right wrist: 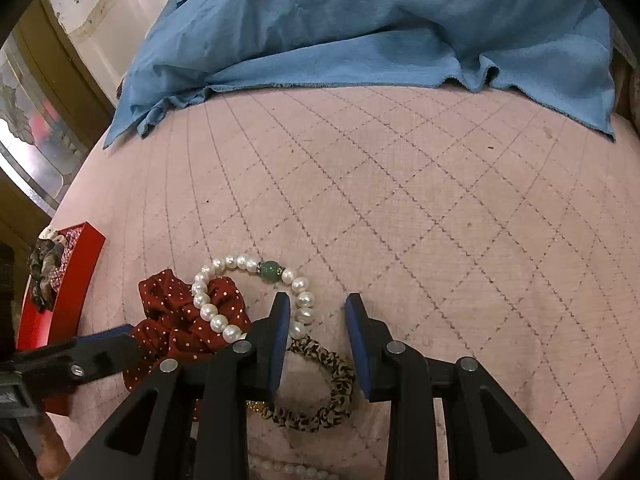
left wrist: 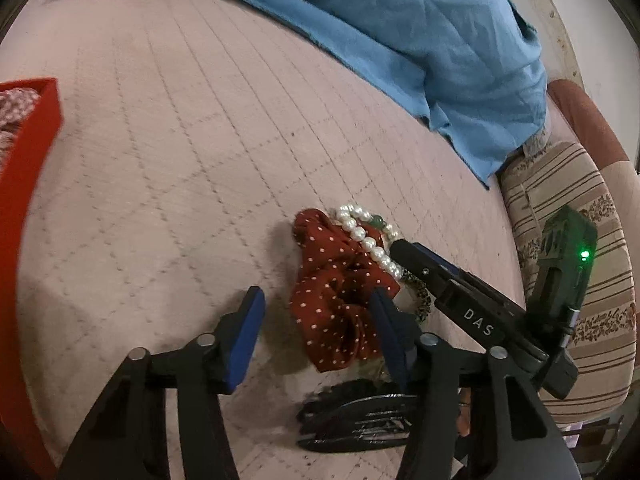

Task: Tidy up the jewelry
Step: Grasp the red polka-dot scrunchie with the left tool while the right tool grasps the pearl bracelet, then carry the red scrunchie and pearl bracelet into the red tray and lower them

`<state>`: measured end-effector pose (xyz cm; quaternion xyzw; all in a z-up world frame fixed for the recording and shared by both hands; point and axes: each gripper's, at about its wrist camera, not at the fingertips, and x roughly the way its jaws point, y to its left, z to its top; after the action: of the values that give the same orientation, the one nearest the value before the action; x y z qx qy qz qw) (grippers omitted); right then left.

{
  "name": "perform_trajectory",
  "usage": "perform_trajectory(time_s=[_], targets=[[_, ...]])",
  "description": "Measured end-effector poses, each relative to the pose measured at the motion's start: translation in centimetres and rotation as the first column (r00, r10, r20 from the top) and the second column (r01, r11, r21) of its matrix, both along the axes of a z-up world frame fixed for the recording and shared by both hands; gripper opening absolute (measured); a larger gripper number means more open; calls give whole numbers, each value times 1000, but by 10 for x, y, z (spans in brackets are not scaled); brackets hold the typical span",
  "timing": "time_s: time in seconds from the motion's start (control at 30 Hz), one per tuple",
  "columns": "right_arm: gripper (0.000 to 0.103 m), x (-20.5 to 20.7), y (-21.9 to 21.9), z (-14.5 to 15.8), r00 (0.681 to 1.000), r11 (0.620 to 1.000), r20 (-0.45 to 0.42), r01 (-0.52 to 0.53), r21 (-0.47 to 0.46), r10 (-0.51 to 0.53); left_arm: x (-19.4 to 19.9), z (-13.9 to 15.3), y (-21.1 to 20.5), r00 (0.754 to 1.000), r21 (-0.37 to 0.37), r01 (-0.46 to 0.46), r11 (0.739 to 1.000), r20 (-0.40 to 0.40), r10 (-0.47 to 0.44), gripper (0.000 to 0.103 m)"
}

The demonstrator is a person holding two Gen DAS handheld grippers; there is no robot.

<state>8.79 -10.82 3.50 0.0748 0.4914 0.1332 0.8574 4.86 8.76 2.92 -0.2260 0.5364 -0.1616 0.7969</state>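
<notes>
A quilted pink bedcover, stitched in a diamond grid, forms the work surface. A crumpled blue cloth lies along its far edge, with a striped, floral-patterned cushion past the side. A wooden-framed glass panel stands at the left of the room.

A rigid red box sits at the left edge, holding patterned fabric pieces. Near the middle lies a gathered dark-red scrunchie with white dots. A bracelet of glossy white pearls with one green bead rests partly on it. Just beside them is a leopard-print hair band, looped.

The left gripper, blue-padded, stands partly open, one finger on the scrunchie, the other on bare cover. The right gripper is narrowly open over the hair band and the pearl loop; no pad presses either. A black hair clip lies nearest.
</notes>
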Motion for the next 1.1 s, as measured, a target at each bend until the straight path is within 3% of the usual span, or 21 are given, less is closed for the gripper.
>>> perform_trajectory(time_s=[0.03,0.07,0.1,0.13,0.17,0.3,0.47,0.63,0.8,1.0,1.1], targets=[[29,-1,-1,0,1000,1000,0,5,9,-5,1,0,-3,1000,10,1,1000,4,-1,48],[23,-1,-2,-1,1000,1000,1,7,15,-7,1,0,-6,1000,21,4,1000,7,-5,40],[11,-2,-3,-1,1000,999,1,0,38,-1,2,0,-9,1000,29,8,1000,6,-8,31],[11,-2,-3,-1,1000,998,-2,-8,60,8,4,-2,-11,1000,41,17,999,-6,-17,9],[11,-2,-2,-1,1000,997,-6,-11,81,12,4,-4,-12,999,44,26,999,-22,-25,7],[10,-7,-4,4,1000,991,-8,-7,135,8,-4,9,-8,999,65,29,997,14,-30,7],[10,-18,-14,28,999,979,17,27,204,-31,-20,48,8,995,41,14,999,95,-18,7],[10,-37,-8,65,996,979,81,22,204,-39,-47,90,36,981,34,-7,999,194,1,7],[10,-58,14,99,992,984,127,-6,177,-17,-79,117,77,961,79,-64,995,275,40,7],[10,-79,52,128,986,988,162,-67,139,44,-106,115,138,951,120,-156,980,288,116,7],[10,-89,82,138,981,986,172,-114,121,92,-117,103,176,946,162,-226,961,271,177,7]])
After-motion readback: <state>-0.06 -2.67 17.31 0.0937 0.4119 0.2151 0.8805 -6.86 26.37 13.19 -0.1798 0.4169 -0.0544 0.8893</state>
